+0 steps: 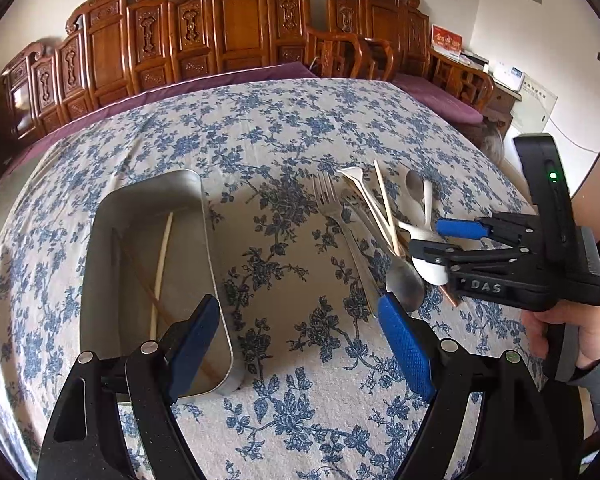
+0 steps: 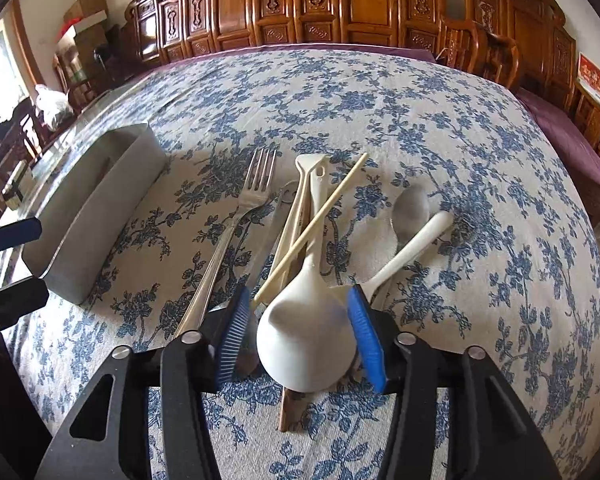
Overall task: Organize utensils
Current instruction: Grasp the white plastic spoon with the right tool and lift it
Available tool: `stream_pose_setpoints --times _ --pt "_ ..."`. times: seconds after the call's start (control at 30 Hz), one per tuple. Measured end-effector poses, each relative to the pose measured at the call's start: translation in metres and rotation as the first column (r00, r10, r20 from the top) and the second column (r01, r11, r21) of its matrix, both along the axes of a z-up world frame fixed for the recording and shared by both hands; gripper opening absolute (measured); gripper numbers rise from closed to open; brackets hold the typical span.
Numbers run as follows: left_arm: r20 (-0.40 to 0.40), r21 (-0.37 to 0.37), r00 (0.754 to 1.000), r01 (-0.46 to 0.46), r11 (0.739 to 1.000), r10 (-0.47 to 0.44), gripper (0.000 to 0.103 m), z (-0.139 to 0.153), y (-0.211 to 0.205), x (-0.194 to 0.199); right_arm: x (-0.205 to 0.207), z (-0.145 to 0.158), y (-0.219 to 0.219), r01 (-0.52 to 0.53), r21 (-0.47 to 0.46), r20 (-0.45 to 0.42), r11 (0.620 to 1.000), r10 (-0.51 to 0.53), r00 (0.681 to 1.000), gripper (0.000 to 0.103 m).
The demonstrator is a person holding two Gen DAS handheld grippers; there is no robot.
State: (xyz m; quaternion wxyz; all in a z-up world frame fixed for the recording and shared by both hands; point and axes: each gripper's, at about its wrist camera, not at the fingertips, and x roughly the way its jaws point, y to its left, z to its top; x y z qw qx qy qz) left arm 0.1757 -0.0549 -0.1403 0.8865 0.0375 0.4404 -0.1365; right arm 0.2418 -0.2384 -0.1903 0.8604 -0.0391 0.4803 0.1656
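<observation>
A pile of utensils lies on the floral tablecloth: a steel fork (image 2: 236, 224), a steel spoon (image 2: 410, 208), a pale chopstick (image 2: 320, 216), a small white spoon (image 2: 412, 244) and a big white spoon (image 2: 306, 344). My right gripper (image 2: 300, 332) is low over the pile. The big spoon's bowl sits between its blue pads, with a gap showing on the left side. A metal tray (image 1: 216, 264) to the left holds chopsticks (image 1: 162, 264). My left gripper (image 1: 300, 336) hovers open beside the tray, holding nothing. The right gripper (image 1: 428, 238) shows at the right of the left wrist view.
Carved wooden chairs (image 1: 236, 32) and a purple cushion (image 1: 440, 96) line the table's far side. A brown stick (image 2: 286, 412) pokes out under the big spoon. Cardboard boxes (image 2: 84, 20) stand at the back left. A hand (image 1: 572, 328) grips the right tool's handle.
</observation>
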Motion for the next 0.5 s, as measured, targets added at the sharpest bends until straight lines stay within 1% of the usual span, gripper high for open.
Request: stream_pose_setpoints --times 0.1,0.17,0.27,0.33,0.4,0.5 --pt "-0.009 0.004 1.000 0.006 1.000 -0.006 0.078 -0.004 -0.003 0.000 0.001 -0.007 0.009 -0.012 -0.079 -0.011 0.997 0.011 1.000 0.057" --pt "-0.013 0.006 1.000 0.009 1.000 -0.009 0.078 -0.005 -0.003 0.000 0.001 -0.008 0.007 -0.003 -0.098 -0.011 0.995 0.002 1.000 0.057" --pt "-0.010 0.007 1.000 0.013 1.000 -0.013 0.078 -0.003 -0.003 -0.002 0.002 -0.007 -0.003 0.024 -0.100 -0.019 0.995 -0.026 0.999 0.057" --pt "-0.005 0.011 1.000 0.012 1.000 -0.012 0.078 -0.002 -0.003 -0.002 0.005 -0.006 -0.011 0.047 -0.106 -0.019 0.993 -0.049 0.999 0.049" --pt "-0.004 0.010 1.000 0.011 1.000 -0.011 0.078 0.000 -0.003 -0.002 0.007 -0.003 -0.019 0.067 -0.109 -0.017 0.992 -0.070 0.997 0.044" --pt "-0.005 0.012 1.000 0.011 1.000 -0.011 0.078 0.000 -0.004 -0.003 0.011 0.000 -0.027 0.080 -0.130 -0.011 0.988 -0.082 0.997 0.042"
